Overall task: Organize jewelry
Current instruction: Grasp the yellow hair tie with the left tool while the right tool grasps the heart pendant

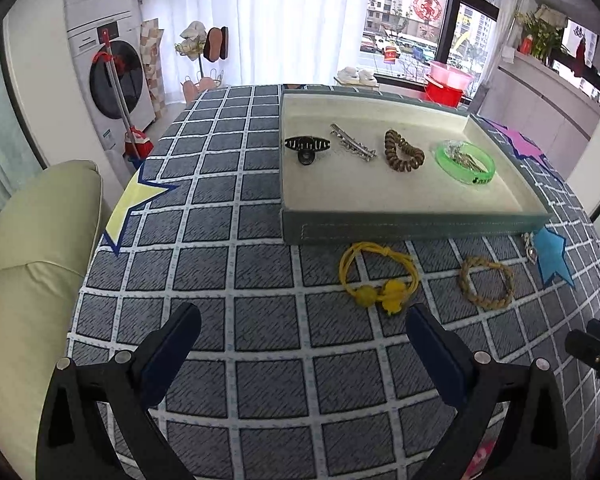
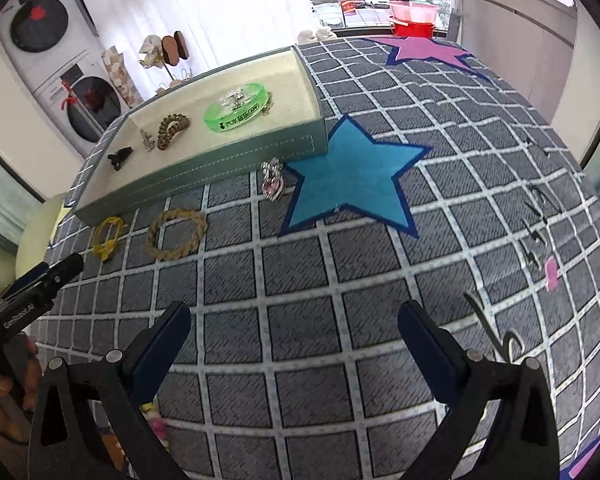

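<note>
Overhead, both cameras look down on a table covered by a grey cloth (image 1: 260, 264) with a white grid and printed stars: a yellow star (image 1: 136, 204), a blue star (image 2: 352, 176) and a pink star (image 2: 424, 49). Near the far side sits a shallow teal tray (image 1: 412, 229) with a cream lining, holding a black claw clip (image 1: 307, 146), a silver barrette (image 1: 353, 142), a brown coil hair tie (image 1: 403, 151) and a green bangle (image 1: 465, 162) in a row. On the cloth just in front of the tray lie a yellow hair tie (image 1: 376, 277), a braided tan ring (image 1: 486, 282) and a sparkly pink charm (image 2: 273, 181) beside the blue star. The left gripper (image 1: 303, 334) and the right gripper (image 2: 294, 330) both hover spread wide, grasping nothing. Beyond the table stand a stacked washer and dryer (image 1: 108, 60), white curtains (image 1: 260, 20), a cream cushion (image 1: 28, 264) and a window onto a street.
</note>
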{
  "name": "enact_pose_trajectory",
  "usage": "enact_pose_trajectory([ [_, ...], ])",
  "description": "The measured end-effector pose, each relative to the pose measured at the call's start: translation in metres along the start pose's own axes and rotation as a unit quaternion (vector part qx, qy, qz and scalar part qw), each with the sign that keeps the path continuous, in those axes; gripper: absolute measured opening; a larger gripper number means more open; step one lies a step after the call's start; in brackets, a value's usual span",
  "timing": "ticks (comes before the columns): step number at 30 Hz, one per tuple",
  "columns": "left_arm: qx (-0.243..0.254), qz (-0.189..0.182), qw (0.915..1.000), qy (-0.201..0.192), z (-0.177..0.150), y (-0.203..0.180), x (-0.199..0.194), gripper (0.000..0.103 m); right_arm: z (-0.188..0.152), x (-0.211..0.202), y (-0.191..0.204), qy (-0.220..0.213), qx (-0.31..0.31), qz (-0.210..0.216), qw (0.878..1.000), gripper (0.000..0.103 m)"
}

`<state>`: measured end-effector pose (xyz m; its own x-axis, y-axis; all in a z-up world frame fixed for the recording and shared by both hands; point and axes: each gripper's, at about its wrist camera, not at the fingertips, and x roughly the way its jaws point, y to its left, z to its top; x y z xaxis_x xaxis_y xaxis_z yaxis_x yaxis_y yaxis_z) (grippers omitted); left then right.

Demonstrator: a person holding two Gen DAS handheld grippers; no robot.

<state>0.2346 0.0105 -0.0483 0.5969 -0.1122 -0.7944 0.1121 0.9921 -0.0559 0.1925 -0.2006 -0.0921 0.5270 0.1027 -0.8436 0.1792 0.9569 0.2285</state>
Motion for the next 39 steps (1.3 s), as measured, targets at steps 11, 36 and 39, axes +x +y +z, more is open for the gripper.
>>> enact_pose_trajectory([
  [11, 0.000, -0.003, 0.9999, 0.011, 0.008, -0.018, 0.021, 0.102, 0.045, 0.029, 0.001, -0.003, 0.016, -0.024, 1.000, 0.080],
  [36, 0.048, -0.040, 0.9981, 0.003, 0.012, -0.035, 0.022, 0.024, 0.050, 0.034, 0.029, -0.031, -0.041, -0.031, 0.998, 0.019],
  [39, 0.036, -0.058, 0.9977, 0.001, 0.012, -0.028, 0.016, 0.024, 0.048, 0.022, 0.021, -0.038, -0.024, 0.006, 0.999, 0.019],
])
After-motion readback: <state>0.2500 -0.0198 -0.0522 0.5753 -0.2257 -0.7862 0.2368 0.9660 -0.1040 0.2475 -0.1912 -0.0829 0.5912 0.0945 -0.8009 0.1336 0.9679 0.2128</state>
